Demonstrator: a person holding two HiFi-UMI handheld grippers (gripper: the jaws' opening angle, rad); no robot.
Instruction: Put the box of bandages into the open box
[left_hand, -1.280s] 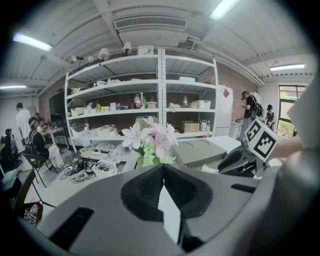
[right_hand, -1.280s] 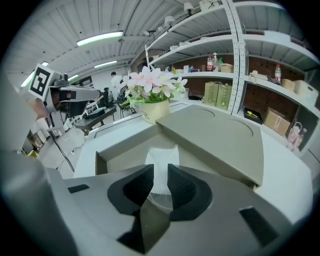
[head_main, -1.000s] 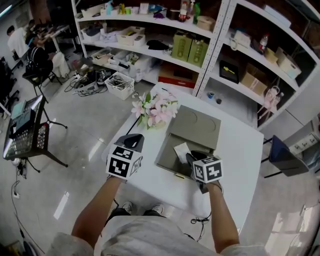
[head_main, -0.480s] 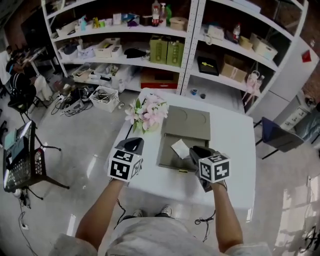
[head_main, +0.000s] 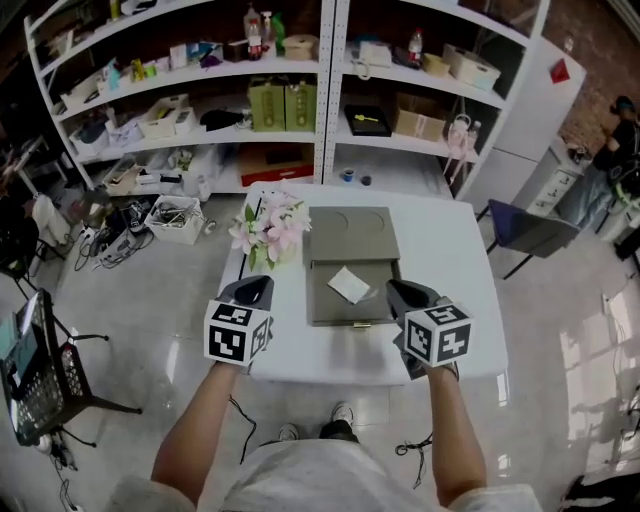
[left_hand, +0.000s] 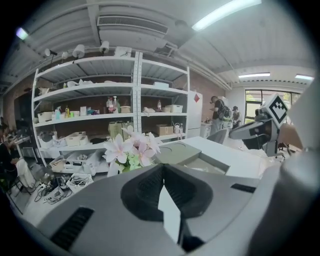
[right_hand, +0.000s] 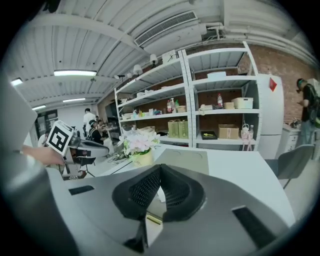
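Closest to you, both claws hung over the near side of the white counter (head_main: 455, 300), one on each side of the open box (head_main: 328, 308). Your left claw (head_main: 253, 290) had its jaws squeezed together with nothing in them. It sat near the counter's left edge, a bit apart from the box. Your right claw (head_main: 402, 293) was the same deal, jaws pressed together and empty, with its tip just beside the tray's right wall.

The box of bandages (head_main: 349, 284) was already in. It's the small white one, and it lay flat on the tray floor, turned at an angle, a little back of the middle and touching neither claw. The olive-grey lid (head_main: 350, 233) was folded back flat on the counter behind the tray.

Left of the lid, a bunch of pink and white flowers (head_main: 268, 226) stood at the counter's far left corner. Off to the right, a dark blue chair (head_main: 525, 228) stood on the floor beside the counter. Behind all that ran the white shelving (head_main: 330, 60), loaded with boxes and bottles, including two green boxes (head_main: 283, 105) side by side.
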